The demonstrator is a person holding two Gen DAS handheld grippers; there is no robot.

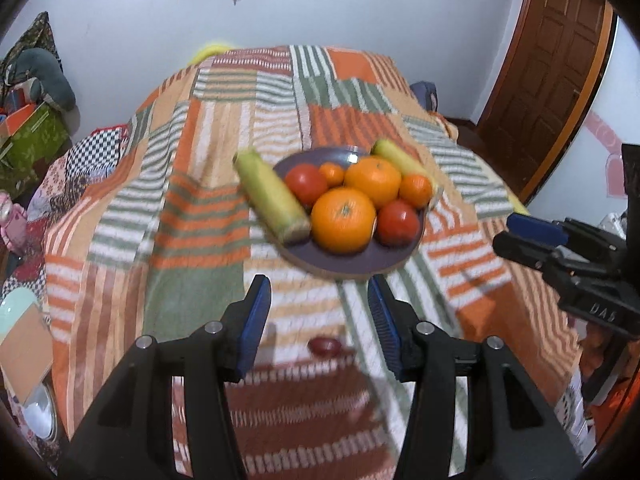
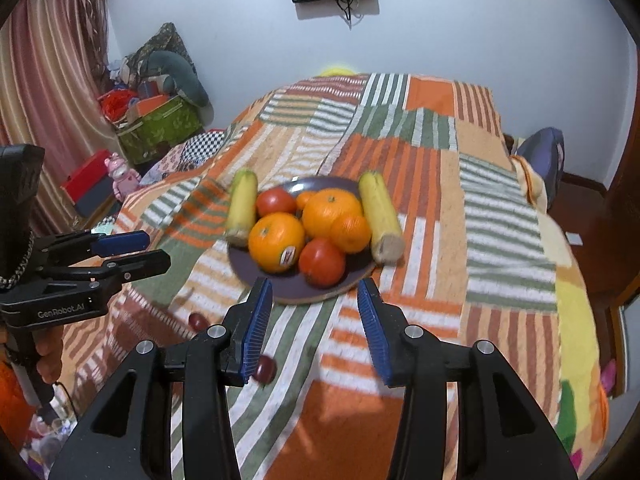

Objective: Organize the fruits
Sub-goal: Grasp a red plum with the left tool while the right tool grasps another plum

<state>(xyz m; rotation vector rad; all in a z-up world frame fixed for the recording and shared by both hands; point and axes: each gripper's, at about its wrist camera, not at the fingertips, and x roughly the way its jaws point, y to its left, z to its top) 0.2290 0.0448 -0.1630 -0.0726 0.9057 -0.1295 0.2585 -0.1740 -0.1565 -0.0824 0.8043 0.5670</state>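
Left wrist view: the left tongs (image 1: 320, 322) stand partly open and empty over the striped bedspread (image 1: 200, 216) on the bed. The purple plate (image 1: 352, 260) lies just past the fingertips at 12 o'clock, bearing oranges (image 1: 343, 220), tomatoes (image 1: 306, 184) and two corn cobs (image 1: 270, 194). A small dark red fruit (image 1: 325, 346) lies between the fingers, untouched. Right wrist view: the right tongs (image 2: 315, 324), likewise partly open and empty, face the plate (image 2: 296, 290) at 12 o'clock; another small red fruit (image 2: 265, 369) lies beside the left finger, at 7 o'clock.
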